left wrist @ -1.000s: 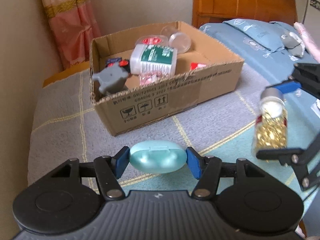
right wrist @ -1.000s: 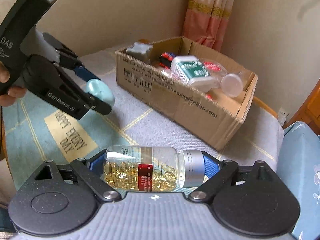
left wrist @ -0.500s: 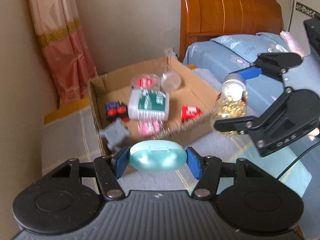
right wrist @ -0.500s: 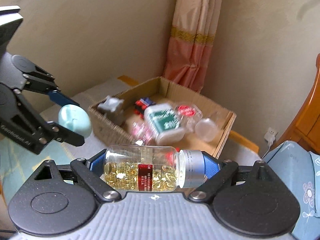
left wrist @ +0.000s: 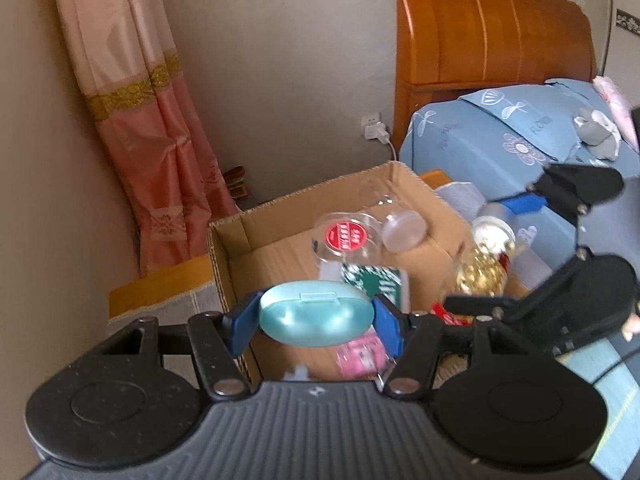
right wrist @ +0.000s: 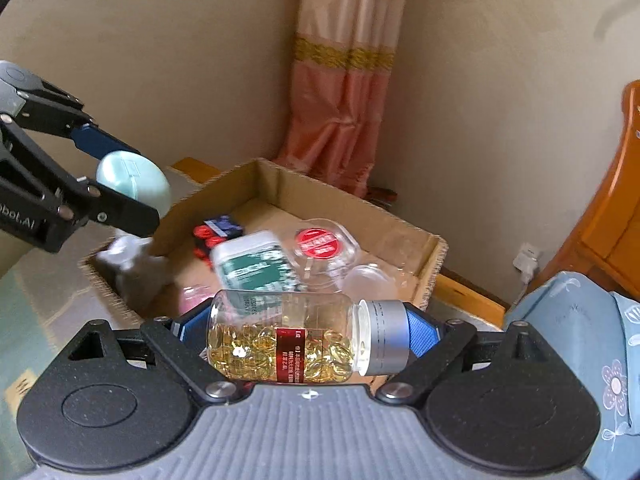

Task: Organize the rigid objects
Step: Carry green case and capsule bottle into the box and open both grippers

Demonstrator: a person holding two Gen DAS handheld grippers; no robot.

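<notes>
My left gripper (left wrist: 316, 318) is shut on a pale teal oval case (left wrist: 316, 312), held in the air over the near edge of the open cardboard box (left wrist: 240, 228). My right gripper (right wrist: 308, 336) is shut on a clear bottle of golden capsules (right wrist: 280, 340) with a silver cap, lying sideways between the blue pads above the box's near wall. In the right wrist view the left gripper (right wrist: 116, 188) with the teal case (right wrist: 134, 182) hangs over the box's left corner. In the left wrist view the right gripper (left wrist: 492, 252) and its bottle (left wrist: 482, 268) hover over the box's right side.
Inside the box (right wrist: 432, 252) lie a white tub with a green label (right wrist: 256, 268), a clear red-labelled container (right wrist: 324, 248), a clear lid (left wrist: 404, 226), red and blue batteries (right wrist: 216, 232), a pink packet (left wrist: 360, 354) and a grey object (right wrist: 132, 260). A bed (left wrist: 512, 148), wooden headboard (left wrist: 492, 32) and curtain (left wrist: 140, 120) surround it.
Both grippers have risen and moved forward from above the checked cloth to above the box, each keeping its hold. The box now lies right under the fingers.
</notes>
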